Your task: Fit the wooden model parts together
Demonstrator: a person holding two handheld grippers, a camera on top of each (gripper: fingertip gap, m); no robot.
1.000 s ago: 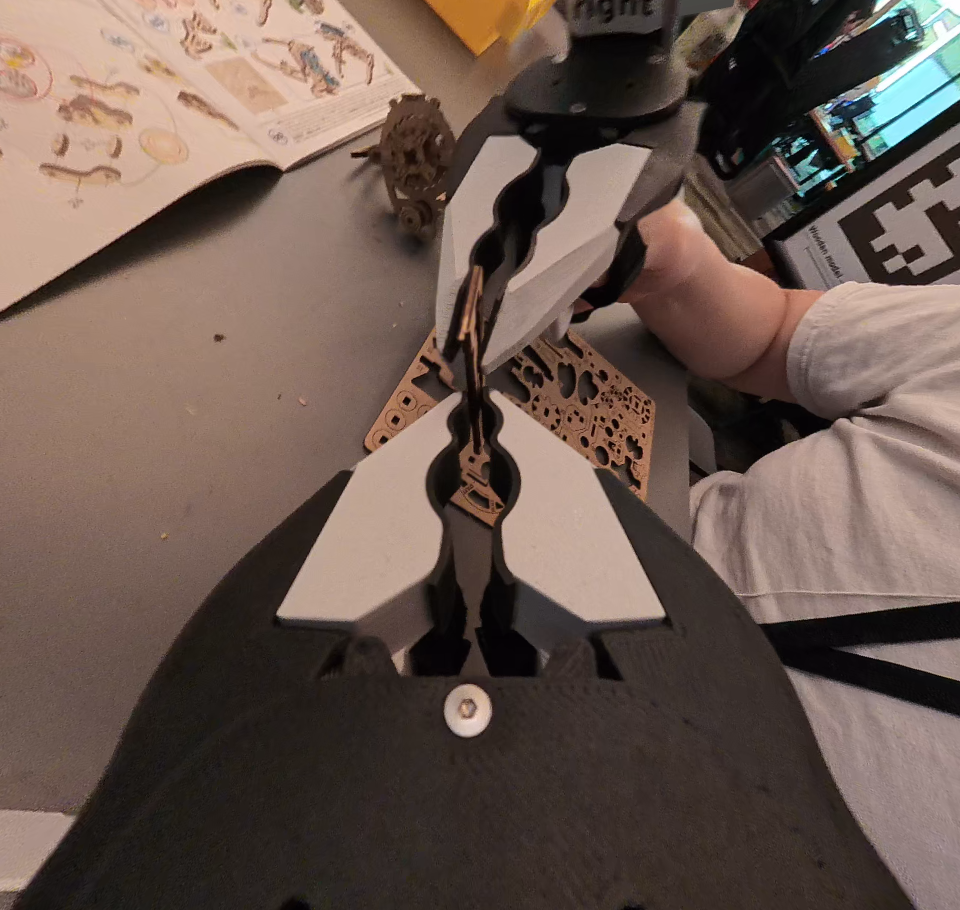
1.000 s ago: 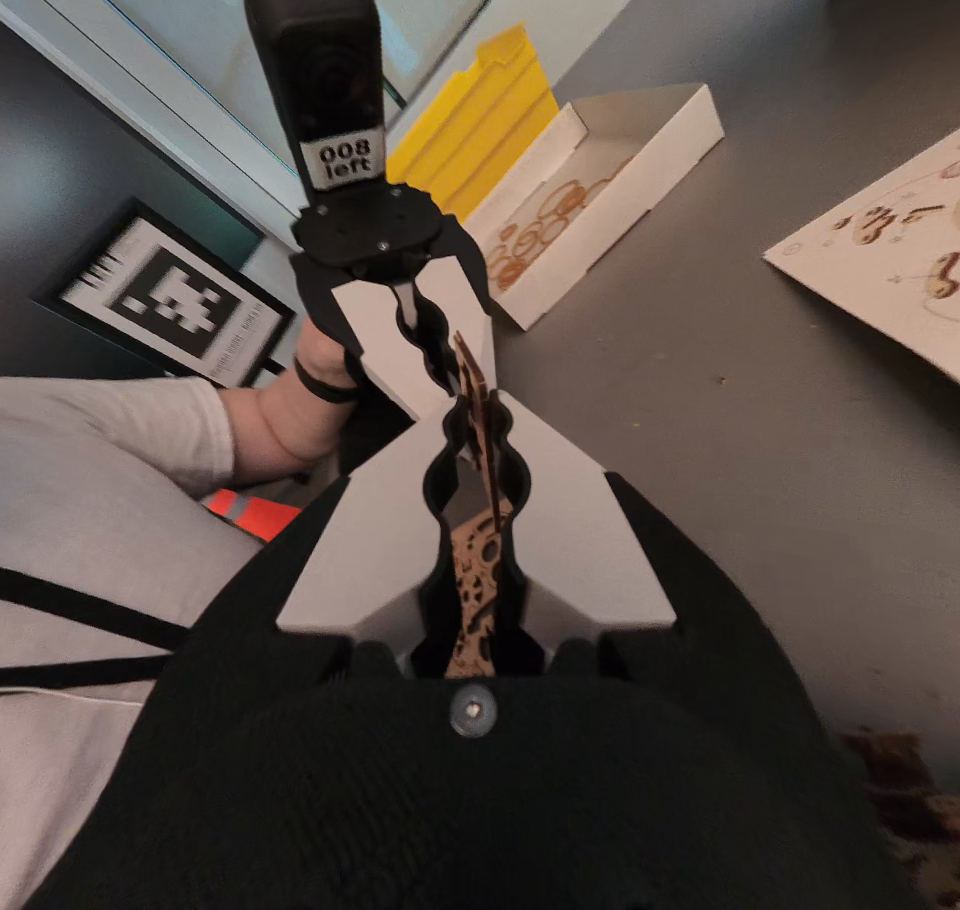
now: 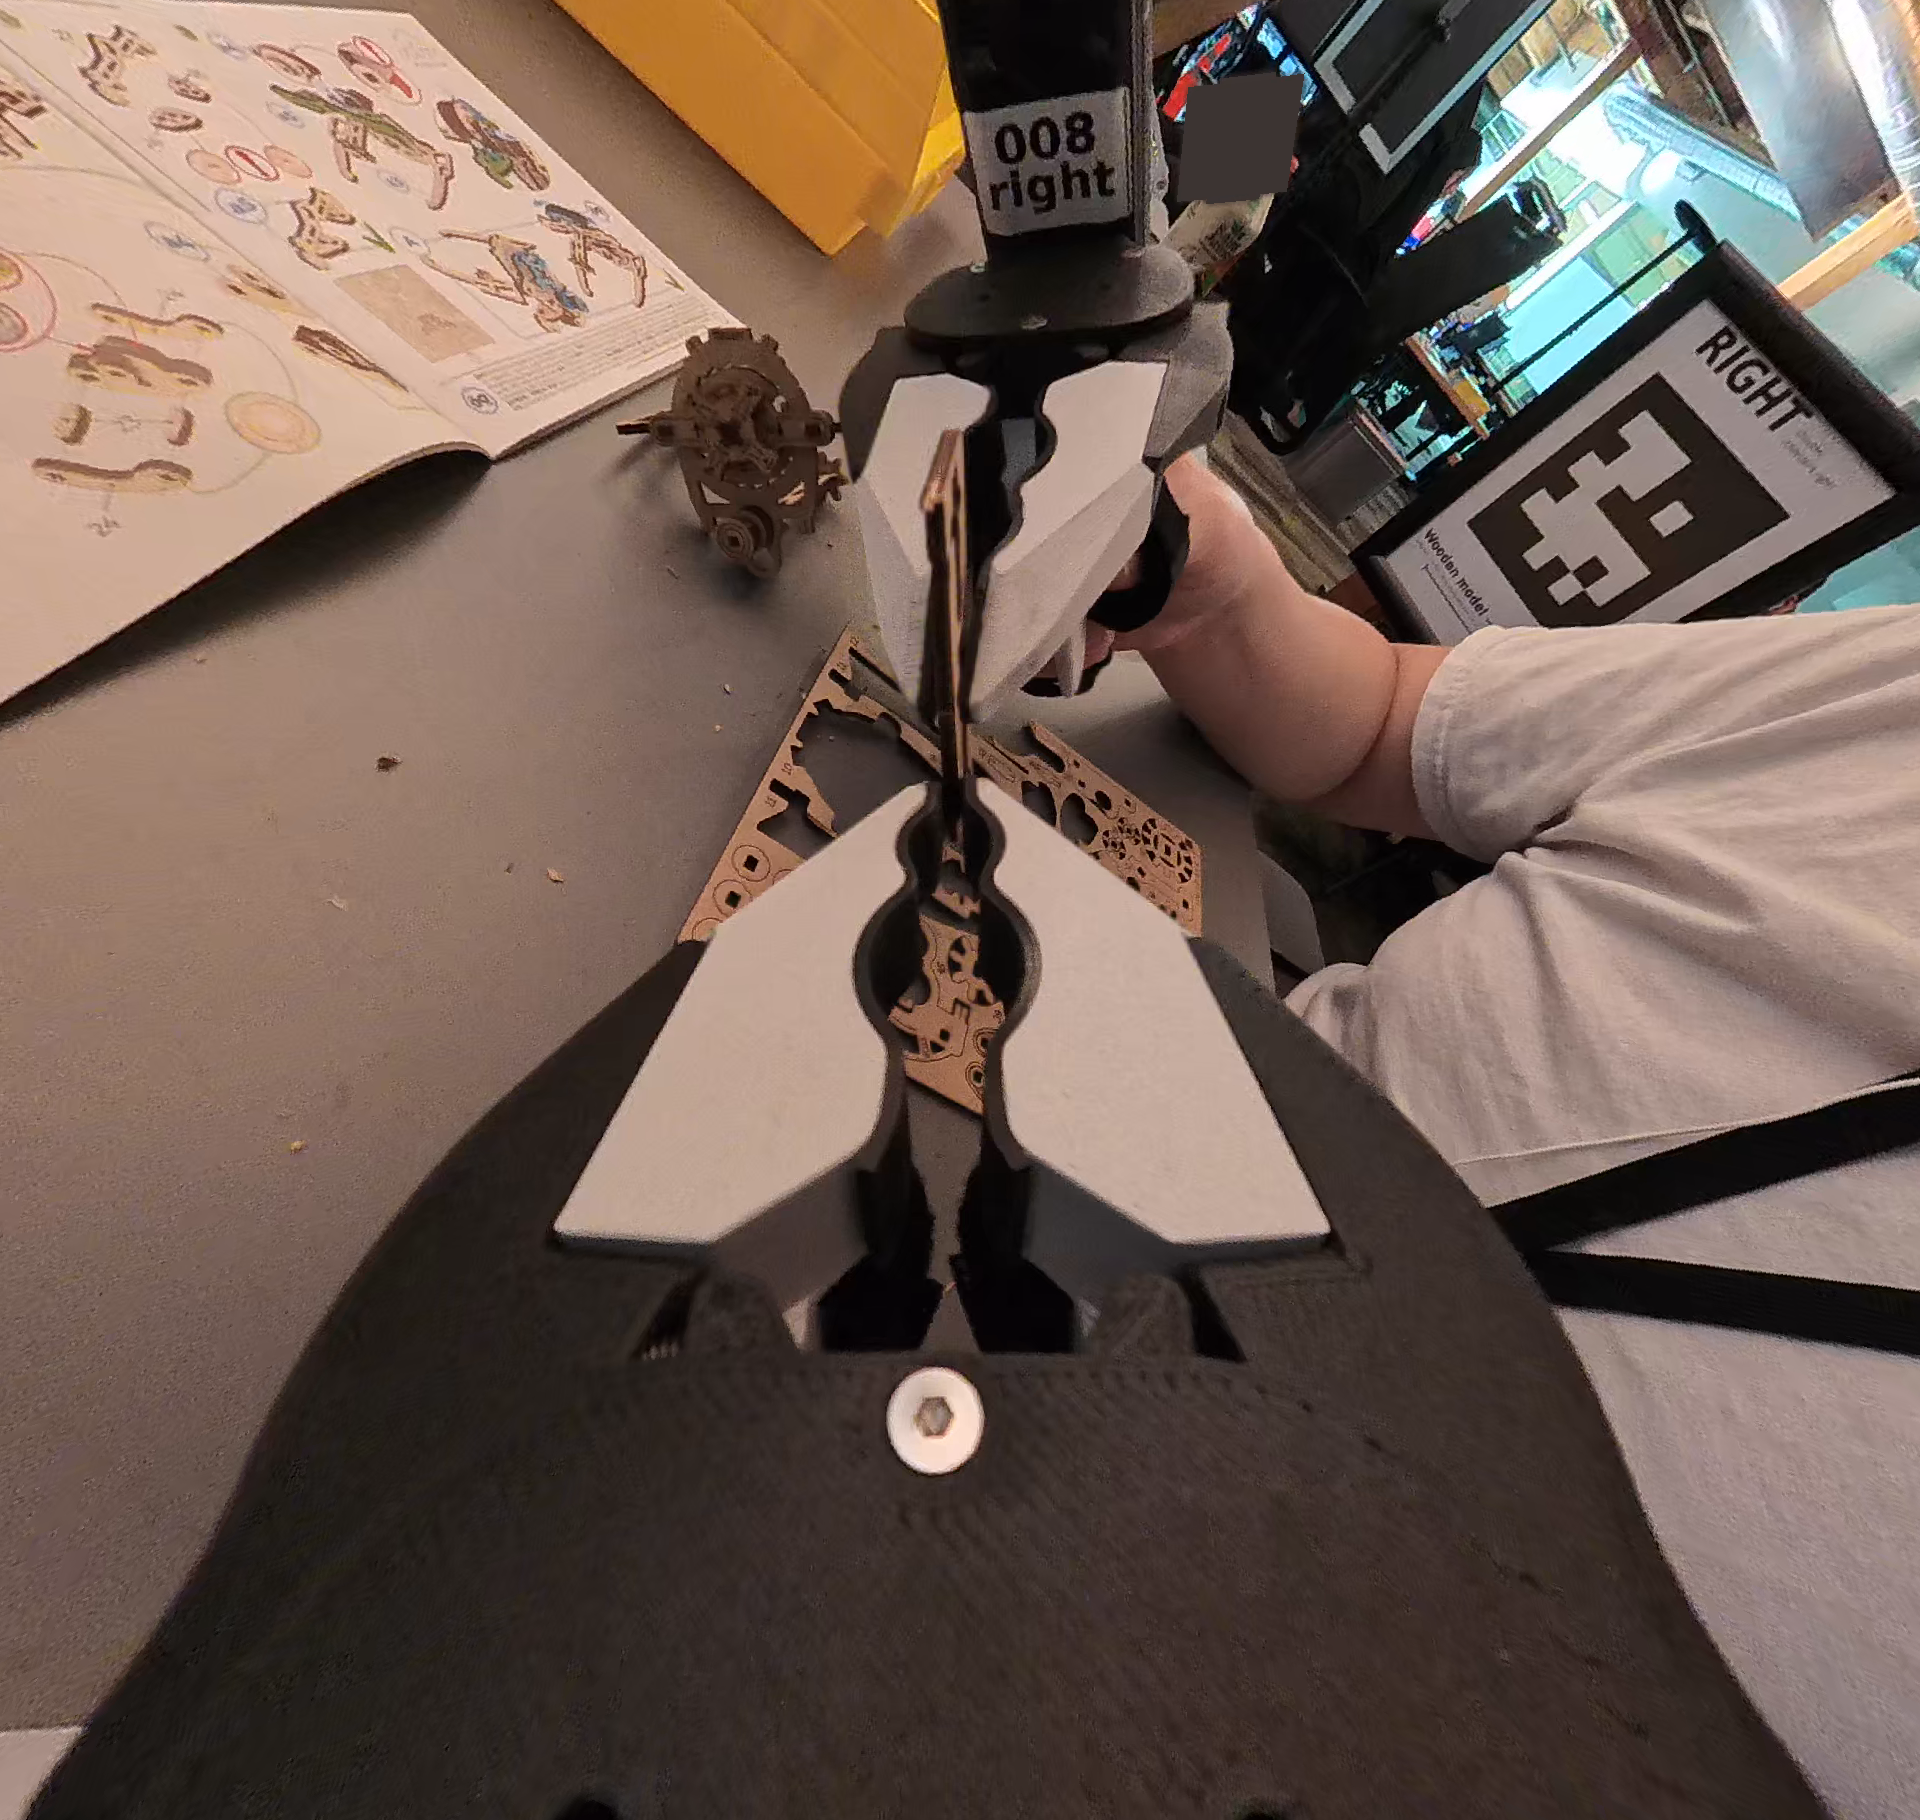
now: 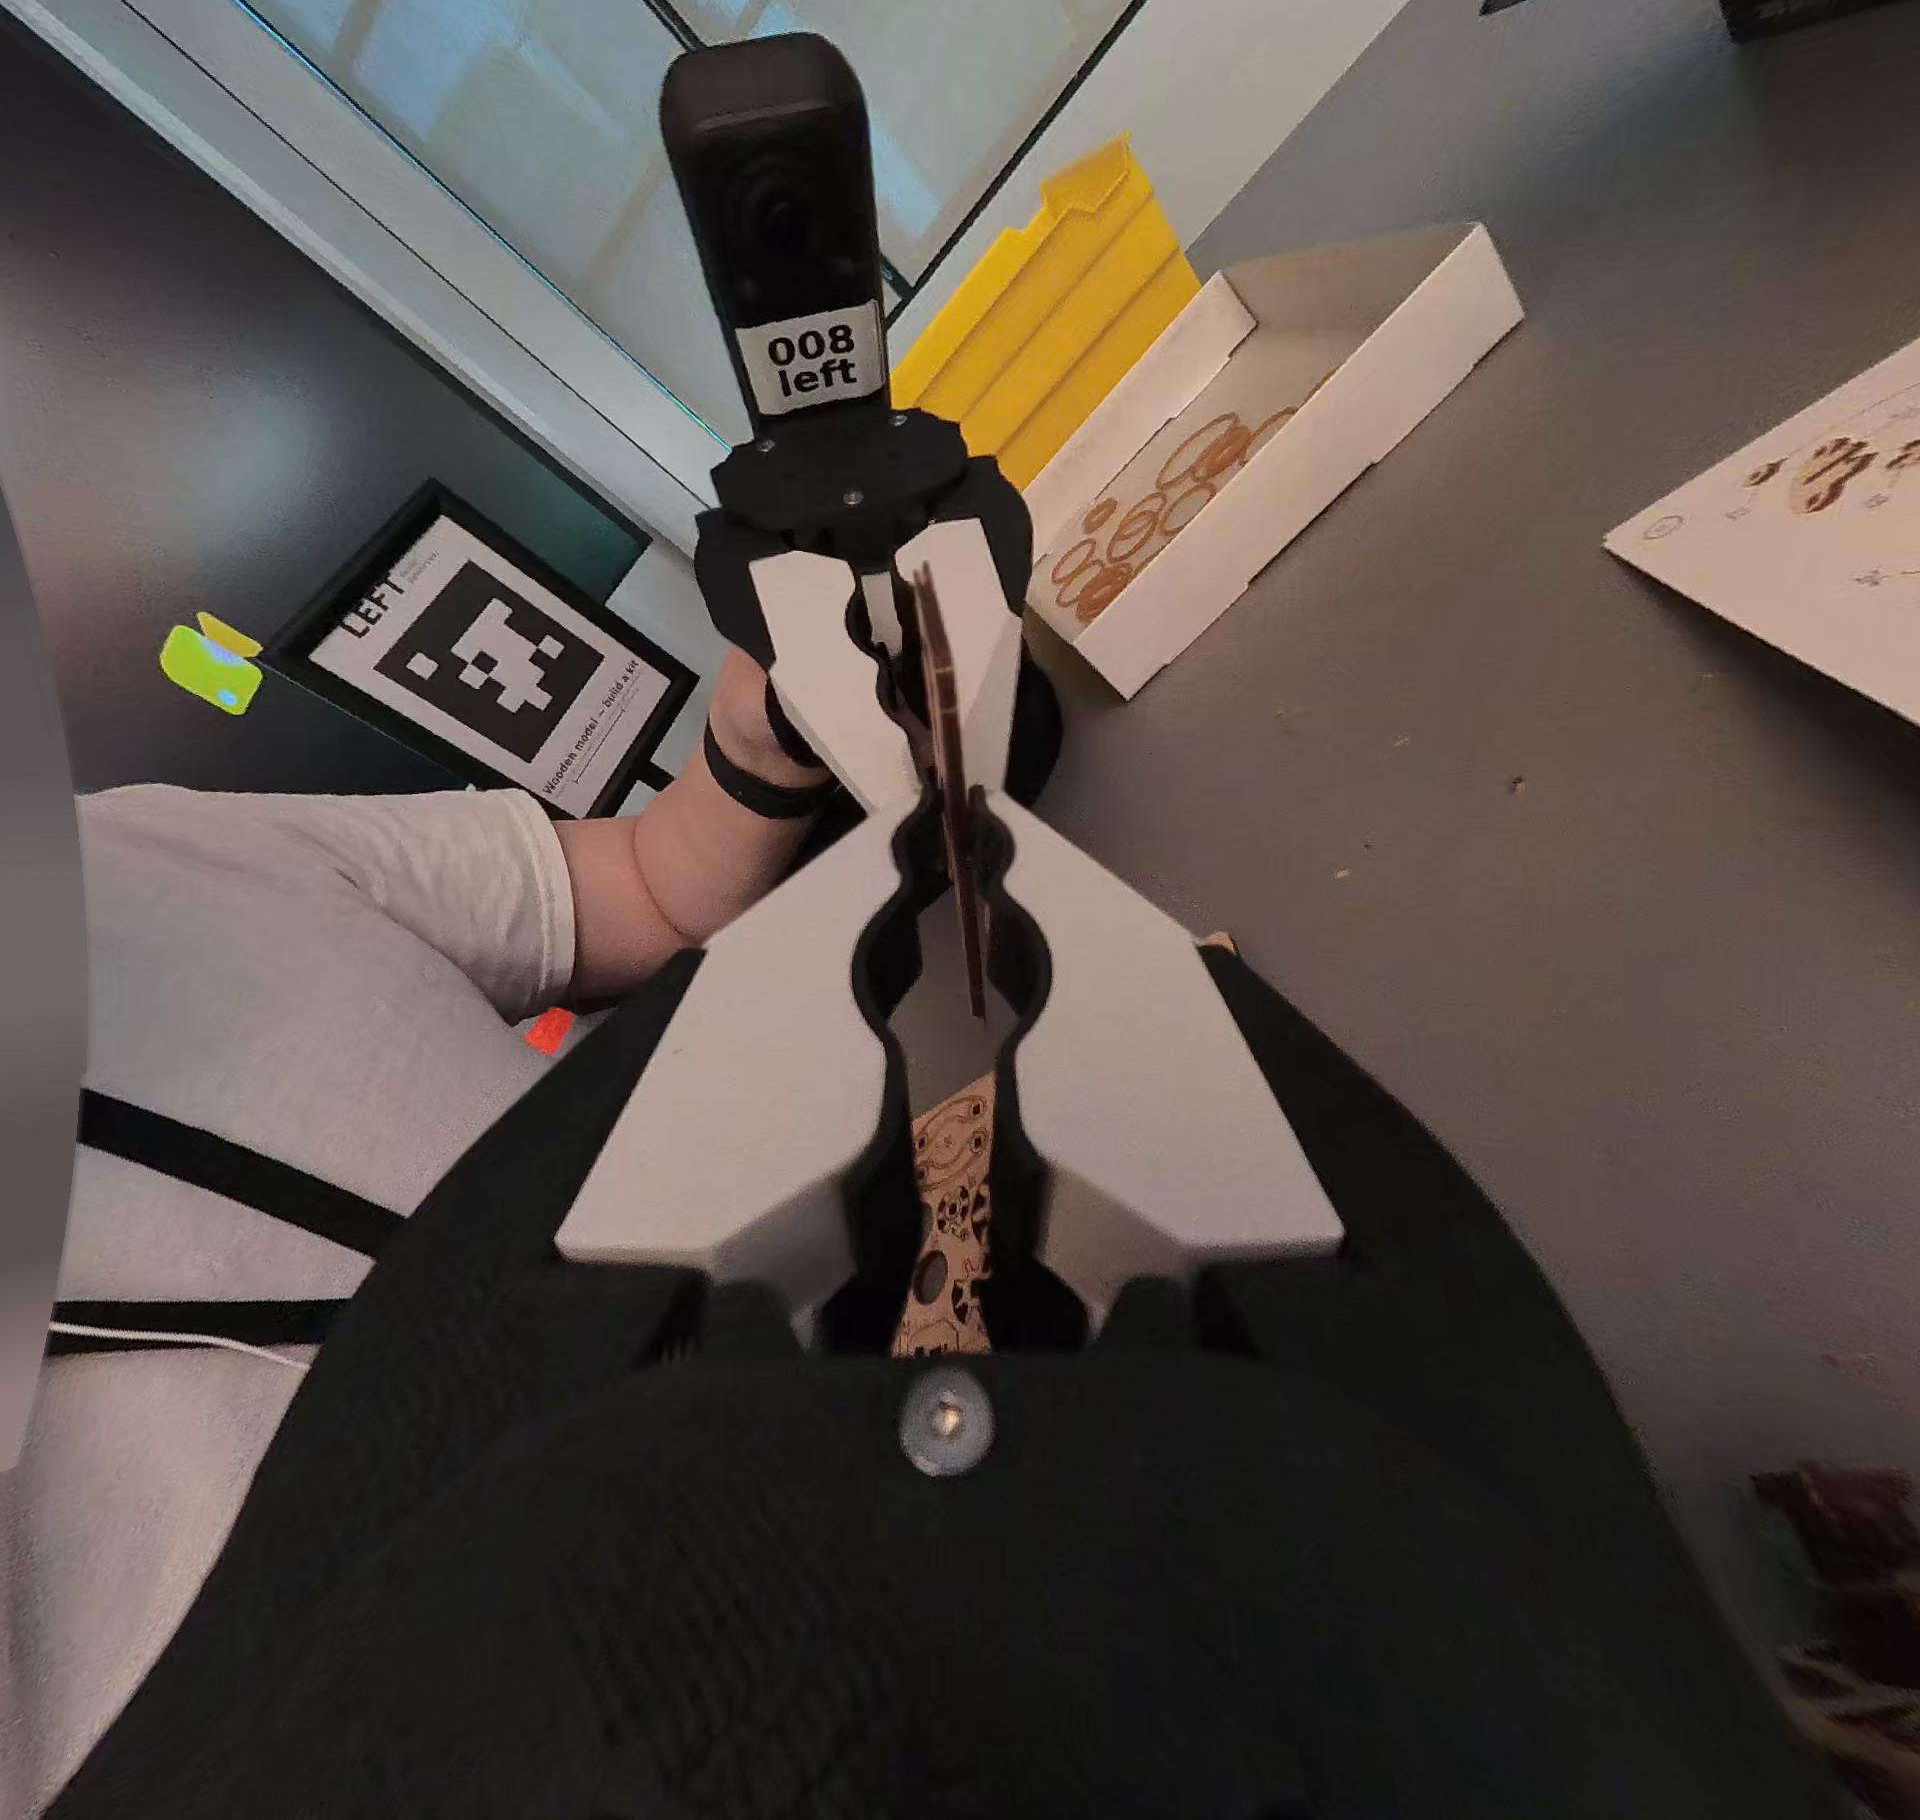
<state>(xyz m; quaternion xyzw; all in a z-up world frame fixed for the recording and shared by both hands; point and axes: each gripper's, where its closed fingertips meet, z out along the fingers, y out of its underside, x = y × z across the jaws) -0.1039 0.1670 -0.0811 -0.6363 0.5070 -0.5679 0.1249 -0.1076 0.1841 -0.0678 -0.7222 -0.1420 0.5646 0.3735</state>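
Above table [image 3: 312,939]: wooden part [image 3: 948,627] between hand-held grippers.

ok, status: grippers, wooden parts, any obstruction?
Left gripper and right gripper tip to tip, both shut on thin wooden parts. Parts edge-on, join not visible. Punched sheet flat below, nothing between.

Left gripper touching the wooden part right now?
Touching. In the left wrist view the left gripper has its fingertips closed on the thin wooden part, with no gap visible at the tips.

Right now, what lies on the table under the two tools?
A cut-out wooden sheet lies flat on the grey table under them. The left tool covers its middle, so any remaining parts stay hidden.
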